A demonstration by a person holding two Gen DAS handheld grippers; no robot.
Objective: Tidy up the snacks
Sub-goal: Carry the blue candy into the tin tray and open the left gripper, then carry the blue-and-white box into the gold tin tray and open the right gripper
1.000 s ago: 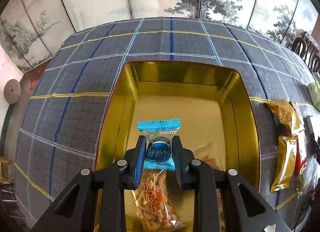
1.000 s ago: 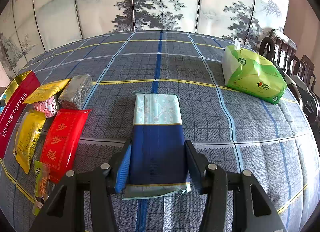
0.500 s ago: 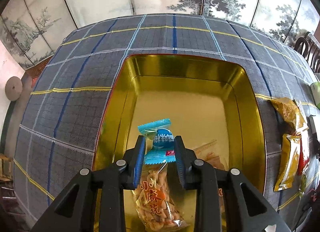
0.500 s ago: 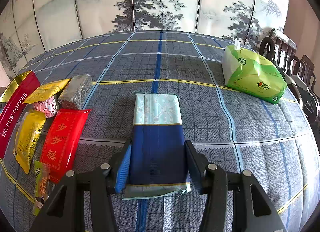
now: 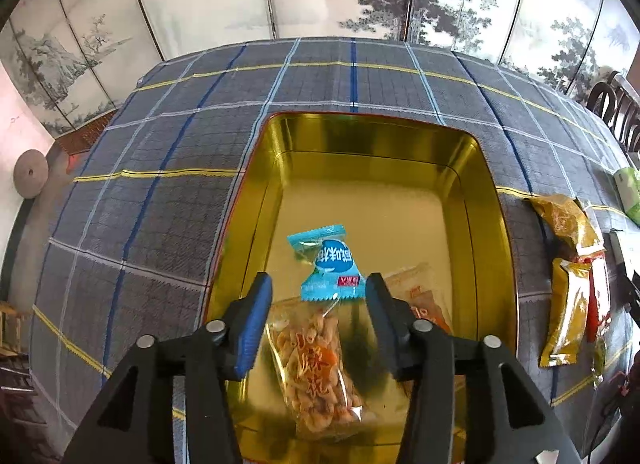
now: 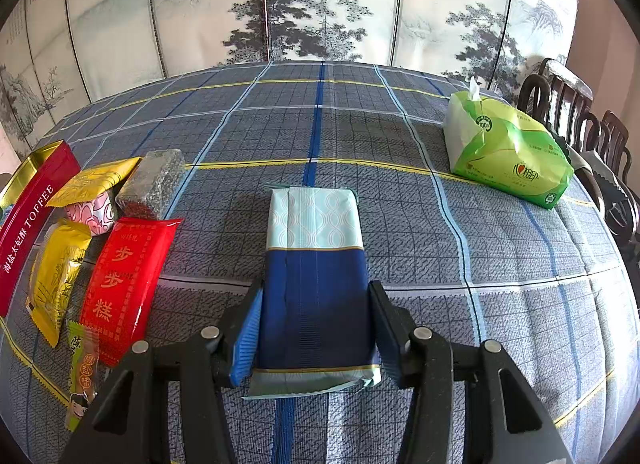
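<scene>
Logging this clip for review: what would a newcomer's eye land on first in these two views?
In the left wrist view, the shiny gold tin fills the middle, with a blue candy packet lying inside just beyond the open left hand-held gripper. In the right wrist view, the right hand-held gripper straddles a navy and pale blue pack, with a bright red snack packet at left.

The tin (image 5: 376, 167) was shiny gold metal. A glossy blue plastic wrapper (image 5: 330, 264) lay inside. Woven matt checked cloth (image 6: 360, 135) covered the worktop; the red packet (image 6: 124, 284) looked glossy.
</scene>
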